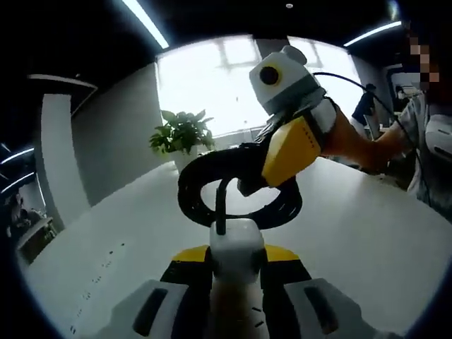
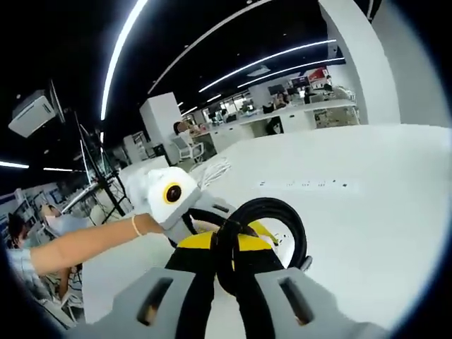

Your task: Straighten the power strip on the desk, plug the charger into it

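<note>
Two grippers are meeting above the white counter (image 1: 367,233): left gripper (image 1: 236,282) jaws pinching the white charger (image 1: 236,247), right gripper (image 2: 226,282) jaws clamping its coiled black cable (image 2: 293,226).

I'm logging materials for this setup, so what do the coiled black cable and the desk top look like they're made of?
Coiled black cable: looks like rubber or soft plastic sheathing with a semi-matte finish; it bends in smooth loops and shows only dull highlights.
Desk top: looks like a smooth white laminate or painted board, slightly satin, judging by its even colour and soft window glare. Neither can be confirmed by look alone.

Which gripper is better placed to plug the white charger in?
Left, probably. The left gripper is shut on the white charger, while the right gripper is busy holding the coiled black cable.
</note>
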Demonstrator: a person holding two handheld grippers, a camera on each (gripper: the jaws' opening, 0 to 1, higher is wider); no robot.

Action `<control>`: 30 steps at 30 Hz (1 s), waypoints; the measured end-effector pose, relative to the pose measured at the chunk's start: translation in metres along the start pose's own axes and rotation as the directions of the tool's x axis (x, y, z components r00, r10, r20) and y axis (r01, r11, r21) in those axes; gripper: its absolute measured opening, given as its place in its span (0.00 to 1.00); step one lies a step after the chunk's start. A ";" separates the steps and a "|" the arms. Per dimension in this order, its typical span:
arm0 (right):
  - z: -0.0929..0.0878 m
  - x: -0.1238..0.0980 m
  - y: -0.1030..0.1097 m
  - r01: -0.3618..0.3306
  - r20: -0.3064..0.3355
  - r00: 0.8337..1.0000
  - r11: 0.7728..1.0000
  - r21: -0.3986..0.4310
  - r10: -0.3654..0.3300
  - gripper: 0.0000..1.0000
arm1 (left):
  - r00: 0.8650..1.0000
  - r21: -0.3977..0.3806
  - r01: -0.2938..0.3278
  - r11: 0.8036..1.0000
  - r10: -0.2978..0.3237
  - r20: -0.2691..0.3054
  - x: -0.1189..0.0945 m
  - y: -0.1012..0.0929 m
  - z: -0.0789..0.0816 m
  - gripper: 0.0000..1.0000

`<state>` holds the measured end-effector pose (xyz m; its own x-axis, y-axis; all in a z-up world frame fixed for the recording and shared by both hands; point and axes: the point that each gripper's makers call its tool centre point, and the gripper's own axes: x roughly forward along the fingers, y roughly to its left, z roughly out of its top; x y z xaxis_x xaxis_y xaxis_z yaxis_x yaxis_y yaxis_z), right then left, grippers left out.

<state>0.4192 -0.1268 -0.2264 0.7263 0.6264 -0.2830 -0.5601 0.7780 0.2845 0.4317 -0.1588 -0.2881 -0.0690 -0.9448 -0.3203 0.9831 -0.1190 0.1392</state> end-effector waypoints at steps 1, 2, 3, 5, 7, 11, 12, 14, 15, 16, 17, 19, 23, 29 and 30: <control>0.001 0.000 0.000 -0.003 0.008 1.000 1.000 0.003 0.002 0.08 | 1.000 -0.001 -0.001 1.000 0.001 0.003 -0.001 0.001 0.000 0.25; 0.002 -0.001 0.000 -0.008 0.015 1.000 1.000 0.000 0.008 0.08 | 1.000 -0.006 -0.001 1.000 0.001 0.005 0.001 0.002 0.002 0.25; 0.003 -0.001 0.001 -0.014 0.025 1.000 1.000 -0.017 0.014 0.09 | 1.000 -0.010 -0.001 1.000 0.001 0.006 0.000 0.003 0.002 0.25; 0.003 -0.001 0.002 -0.027 0.029 0.999 0.999 -0.035 0.029 0.13 | 1.000 -0.013 0.000 1.000 0.000 0.006 0.001 0.002 0.003 0.25; 0.005 -0.004 0.003 -0.027 0.045 0.999 0.998 -0.056 0.030 0.16 | 1.000 -0.015 -0.001 1.000 0.001 0.004 0.000 0.002 0.003 0.25; 0.018 -0.014 -0.006 0.028 0.128 0.992 0.991 -0.128 -0.012 0.27 | 1.000 -0.016 -0.002 1.000 0.002 0.006 -0.001 0.000 0.002 0.25; 0.024 -0.018 -0.009 0.046 0.162 0.987 0.988 -0.151 -0.021 0.30 | 1.000 -0.015 -0.003 1.000 0.003 0.007 -0.001 0.000 0.002 0.25; 0.029 -0.026 -0.014 0.069 0.185 0.982 0.985 -0.161 -0.038 0.38 | 1.000 -0.012 -0.005 1.000 0.005 0.007 -0.001 0.000 0.002 0.25; 0.034 -0.029 -0.016 0.083 0.208 0.977 0.982 -0.170 -0.046 0.44 | 1.000 -0.013 -0.006 1.000 0.006 0.007 -0.002 0.000 0.001 0.25; 0.037 -0.032 -0.020 0.099 0.228 0.972 0.979 -0.176 -0.057 0.54 | 1.000 -0.014 -0.006 1.000 0.007 0.008 -0.002 0.000 0.001 0.25; 0.040 -0.035 -0.023 0.113 0.246 0.967 0.977 -0.183 -0.066 0.62 | 1.000 -0.014 -0.007 1.000 0.007 0.009 -0.002 0.000 0.000 0.25; 0.046 -0.039 -0.028 0.139 0.278 0.957 0.970 -0.199 -0.080 0.79 | 1.000 -0.014 -0.009 1.000 0.009 0.012 -0.003 -0.001 0.000 0.25; 0.059 -0.047 -0.036 0.195 0.362 0.928 0.944 -0.266 -0.089 1.00 | 1.000 -0.020 -0.012 1.000 0.012 0.021 -0.004 0.000 -0.001 0.25; 0.057 -0.049 -0.032 0.209 0.350 0.936 0.863 -0.459 -0.040 1.00 | 1.000 -0.015 -0.011 1.000 0.011 0.021 -0.006 0.000 -0.003 0.25; 0.056 -0.048 -0.034 0.204 0.334 0.942 0.846 -0.492 -0.033 1.00 | 1.000 -0.014 -0.011 1.000 0.011 0.020 -0.006 0.000 -0.003 0.25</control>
<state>0.4256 -0.1855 -0.1712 0.8358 0.5482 0.0302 -0.5216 0.8099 -0.2683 0.4322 -0.1524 -0.2890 -0.0616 -0.9520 -0.2998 0.9860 -0.1047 0.1297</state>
